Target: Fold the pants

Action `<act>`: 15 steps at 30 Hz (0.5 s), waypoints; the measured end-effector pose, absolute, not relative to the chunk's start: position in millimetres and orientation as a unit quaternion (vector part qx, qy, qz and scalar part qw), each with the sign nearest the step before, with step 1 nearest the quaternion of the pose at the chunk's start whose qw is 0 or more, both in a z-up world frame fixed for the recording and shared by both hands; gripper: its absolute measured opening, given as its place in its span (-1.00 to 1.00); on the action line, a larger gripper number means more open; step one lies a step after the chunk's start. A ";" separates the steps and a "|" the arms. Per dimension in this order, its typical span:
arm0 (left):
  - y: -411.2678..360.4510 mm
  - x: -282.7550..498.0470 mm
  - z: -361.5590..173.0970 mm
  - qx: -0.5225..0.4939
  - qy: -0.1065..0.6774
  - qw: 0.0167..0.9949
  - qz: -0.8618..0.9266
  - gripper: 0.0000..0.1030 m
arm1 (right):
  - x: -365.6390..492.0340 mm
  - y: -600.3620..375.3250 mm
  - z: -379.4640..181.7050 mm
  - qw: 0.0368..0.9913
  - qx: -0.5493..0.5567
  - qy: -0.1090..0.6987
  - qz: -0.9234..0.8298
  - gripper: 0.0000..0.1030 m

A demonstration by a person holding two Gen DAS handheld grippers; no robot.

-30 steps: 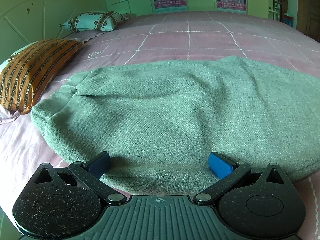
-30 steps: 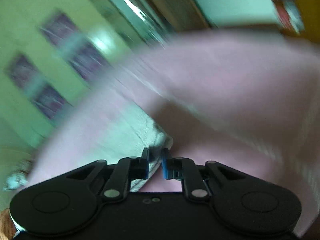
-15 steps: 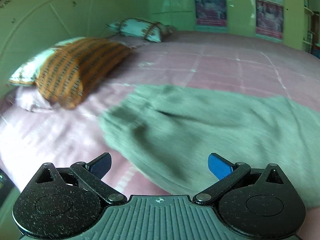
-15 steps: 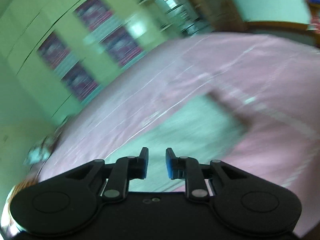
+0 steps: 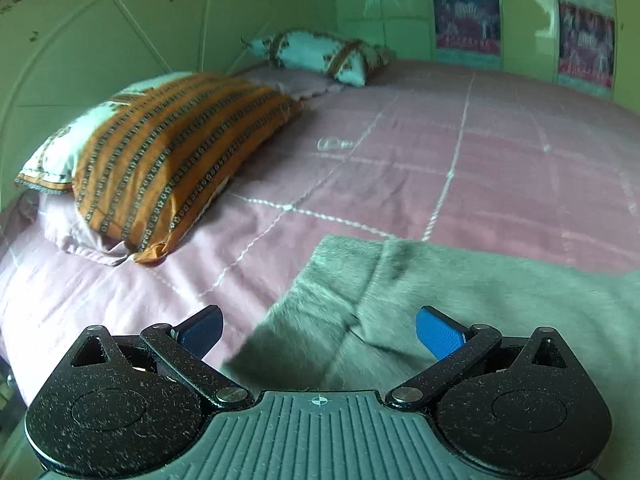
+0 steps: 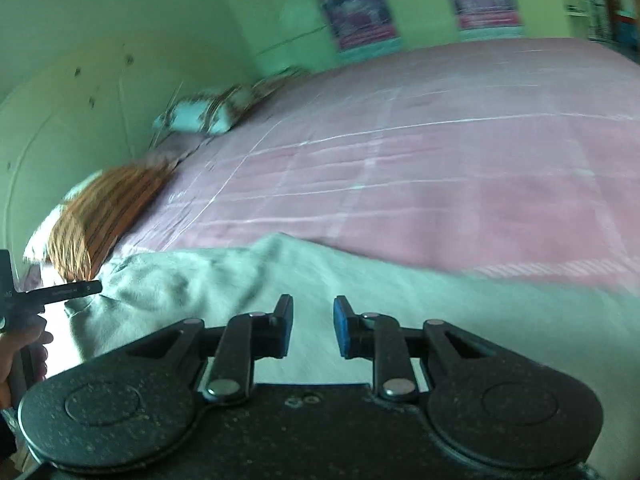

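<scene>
1. On a pink quilted bed, seen from the left wrist camera, grey-green pants lie across the near edge, one corner reaching toward the bed's middle. The left gripper hangs over that corner with its blue pads spread wide, nothing between them. An orange striped pillow and a pale patterned pillow rest by the headboard. Two posters hang on the green wall; their writing is too blurred to read.

2. From the right wrist camera, the pants fill the foreground. The right gripper sits above them, jaws just parted to a narrow gap, holding nothing. At far left a hand grips the other black tool, whose small white lettering is unreadable.
</scene>
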State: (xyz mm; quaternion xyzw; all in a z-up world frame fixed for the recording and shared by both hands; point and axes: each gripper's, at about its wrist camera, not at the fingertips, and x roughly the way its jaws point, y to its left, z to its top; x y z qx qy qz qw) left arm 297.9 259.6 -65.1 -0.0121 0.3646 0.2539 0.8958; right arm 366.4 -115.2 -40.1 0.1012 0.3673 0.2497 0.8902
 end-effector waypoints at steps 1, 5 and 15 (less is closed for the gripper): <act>263.8 305.3 -70.5 -0.013 0.370 0.896 0.244 0.99 | 377.3 -100.5 -43.3 0.884 0.100 0.375 0.260 -0.69; 268.2 326.6 -91.5 0.020 0.385 0.893 0.233 1.00 | 415.2 -48.4 -68.5 0.852 0.077 0.423 0.300 -0.72; 272.3 321.9 -68.2 -0.013 0.344 0.895 0.282 1.00 | 441.3 -36.4 -62.8 0.881 0.069 0.381 0.272 -0.77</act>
